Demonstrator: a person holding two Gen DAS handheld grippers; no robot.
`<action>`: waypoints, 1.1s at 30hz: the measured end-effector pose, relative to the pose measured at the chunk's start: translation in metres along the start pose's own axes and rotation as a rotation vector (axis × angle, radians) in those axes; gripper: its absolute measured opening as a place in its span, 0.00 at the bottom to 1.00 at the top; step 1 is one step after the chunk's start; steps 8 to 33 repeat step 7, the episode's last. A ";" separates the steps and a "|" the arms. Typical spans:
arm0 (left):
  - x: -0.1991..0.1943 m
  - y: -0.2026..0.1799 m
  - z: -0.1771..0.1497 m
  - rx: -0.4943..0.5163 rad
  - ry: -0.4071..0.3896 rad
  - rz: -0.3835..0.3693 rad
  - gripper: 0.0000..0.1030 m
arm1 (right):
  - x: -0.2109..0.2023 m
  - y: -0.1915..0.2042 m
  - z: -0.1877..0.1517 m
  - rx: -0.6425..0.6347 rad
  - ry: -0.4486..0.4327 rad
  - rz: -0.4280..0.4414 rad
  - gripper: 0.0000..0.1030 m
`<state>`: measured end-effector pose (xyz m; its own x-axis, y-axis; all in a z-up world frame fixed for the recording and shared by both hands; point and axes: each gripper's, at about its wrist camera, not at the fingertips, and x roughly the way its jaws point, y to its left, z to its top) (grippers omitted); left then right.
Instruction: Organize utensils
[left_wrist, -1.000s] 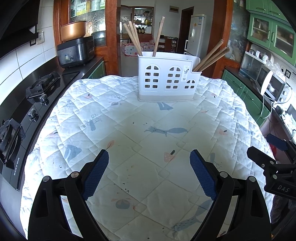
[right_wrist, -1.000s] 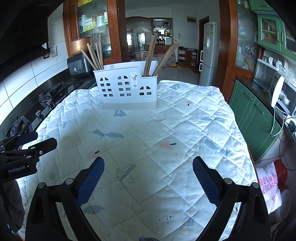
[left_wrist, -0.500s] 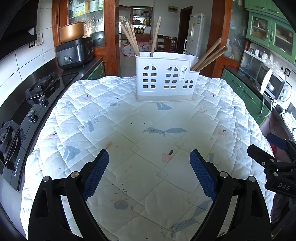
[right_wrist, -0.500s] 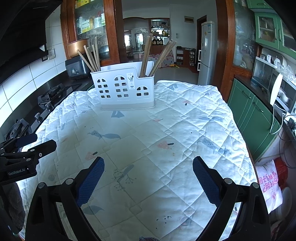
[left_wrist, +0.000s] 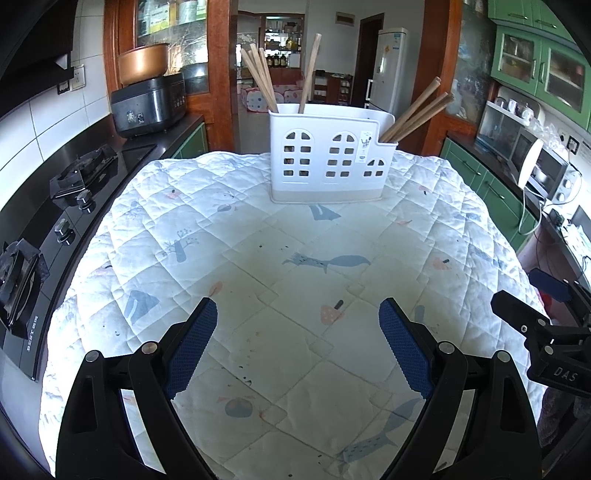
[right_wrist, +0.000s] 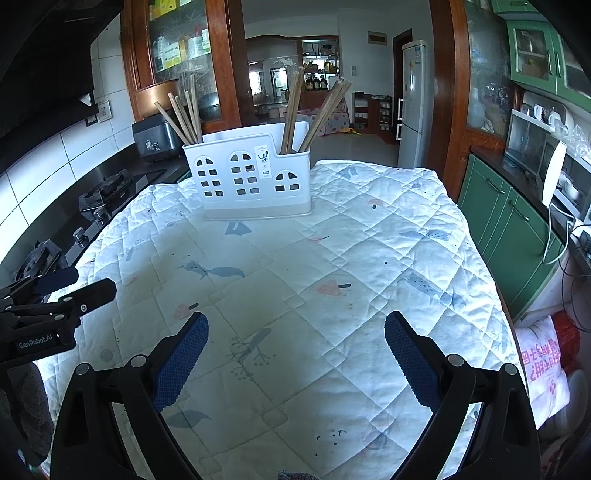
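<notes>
A white plastic utensil caddy (left_wrist: 328, 162) (right_wrist: 251, 181) stands upright at the far end of the quilted table. Wooden chopsticks (left_wrist: 258, 79) lean out of its left compartment, and more chopsticks (left_wrist: 417, 110) (right_wrist: 321, 110) lean out of its lower right compartment. My left gripper (left_wrist: 297, 332) hovers open over the near part of the quilt, with nothing between its blue pads. My right gripper (right_wrist: 295, 343) is open and empty too, well short of the caddy. Each gripper shows at the edge of the other's view.
A white quilted cloth (left_wrist: 258, 258) with animal prints covers the table. A black gas hob (left_wrist: 55, 206) and a rice cooker (left_wrist: 147, 99) line the counter on the left. Green cabinets (right_wrist: 509, 221) and a microwave (left_wrist: 546, 170) stand on the right.
Both grippers have drawn back slightly and risen, so the caddy sits a little farther off. Both stay open and empty.
</notes>
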<state>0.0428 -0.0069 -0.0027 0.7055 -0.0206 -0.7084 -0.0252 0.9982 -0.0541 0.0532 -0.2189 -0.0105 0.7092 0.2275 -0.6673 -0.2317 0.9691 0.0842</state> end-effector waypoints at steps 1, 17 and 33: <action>0.000 0.000 -0.001 0.000 0.001 -0.001 0.86 | 0.000 0.001 0.000 -0.001 0.000 0.002 0.90; 0.001 -0.002 -0.002 0.003 0.004 -0.004 0.86 | 0.000 0.001 -0.001 0.001 -0.001 0.006 0.90; 0.001 -0.002 -0.002 0.003 0.004 -0.004 0.86 | 0.000 0.001 -0.001 0.001 -0.001 0.006 0.90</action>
